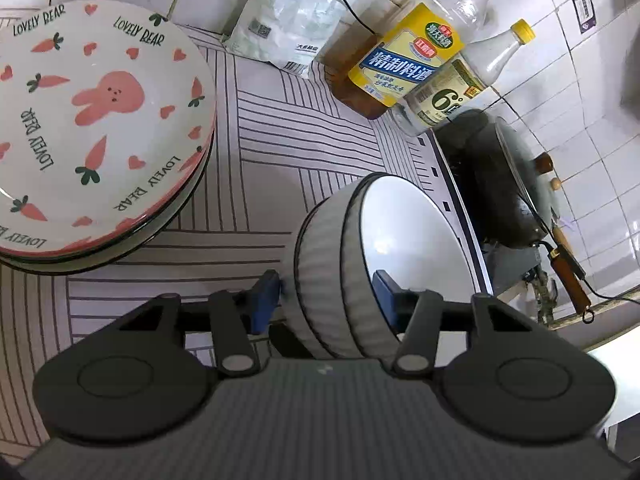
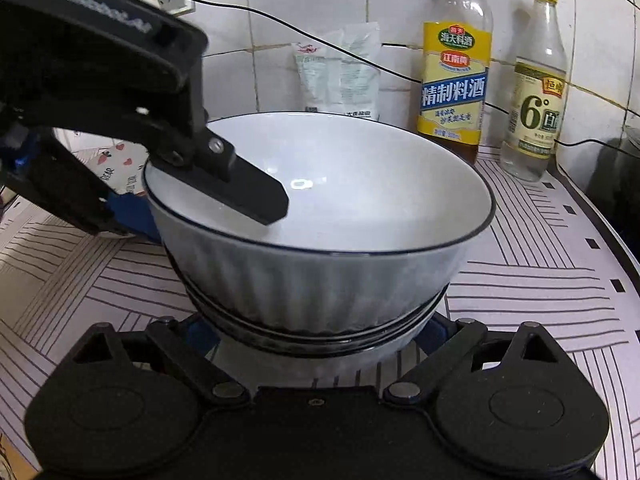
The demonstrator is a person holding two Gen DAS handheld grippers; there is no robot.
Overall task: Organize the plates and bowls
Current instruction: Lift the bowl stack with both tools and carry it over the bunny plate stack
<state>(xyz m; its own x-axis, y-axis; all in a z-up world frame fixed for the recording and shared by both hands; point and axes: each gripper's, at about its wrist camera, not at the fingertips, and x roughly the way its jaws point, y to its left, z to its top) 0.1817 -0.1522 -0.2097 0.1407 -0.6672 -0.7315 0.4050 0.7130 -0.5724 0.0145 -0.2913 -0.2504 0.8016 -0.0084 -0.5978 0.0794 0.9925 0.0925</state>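
- The ribbed white bowls (image 2: 320, 248) are nested as a stack of what looks like 3, judging by the dark rims showing under the top one. The stack sits at the middle of the striped worktop (image 2: 540, 280), though contact with it is hidden.
- The left gripper (image 1: 332, 292) straddles the stack's wall, 1 finger inside the top bowl and 1 outside; it appears to pinch the wall.
- The right gripper (image 2: 320, 340) has its blue pads on either side of the stack's base. Whether they press on it or stand spread I cannot tell.
- The rabbit-print plates (image 1: 100, 128) are already piled together, well to the left of the bowls.
- Judged from this, the sorting is nearly done: plates in 1 pile, bowls in 1 stack. Only settling the bowls and letting go seems left.
- Behind stand a yellow-labelled bottle (image 2: 454, 80), a clear bottle (image 2: 534, 92) and a white pouch (image 2: 340, 76).
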